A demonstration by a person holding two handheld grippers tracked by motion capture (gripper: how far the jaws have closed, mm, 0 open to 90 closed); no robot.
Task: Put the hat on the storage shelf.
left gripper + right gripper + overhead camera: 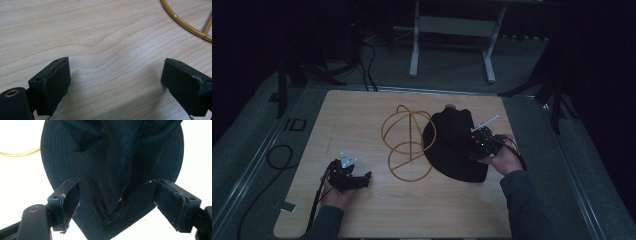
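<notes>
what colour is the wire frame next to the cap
Yellowish gold; the wire frame shows best in the high view, left of the black cap.

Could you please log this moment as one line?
right gripper: open over black hat | left gripper: open, idle | wire frame: on table

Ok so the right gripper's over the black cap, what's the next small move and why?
Probably ease the right gripper forward and close on the black cap. Its fingers stand open on either side of the cap's folded cloth without pressing it, and the cap still lies on the table beside the wire stand.
</notes>
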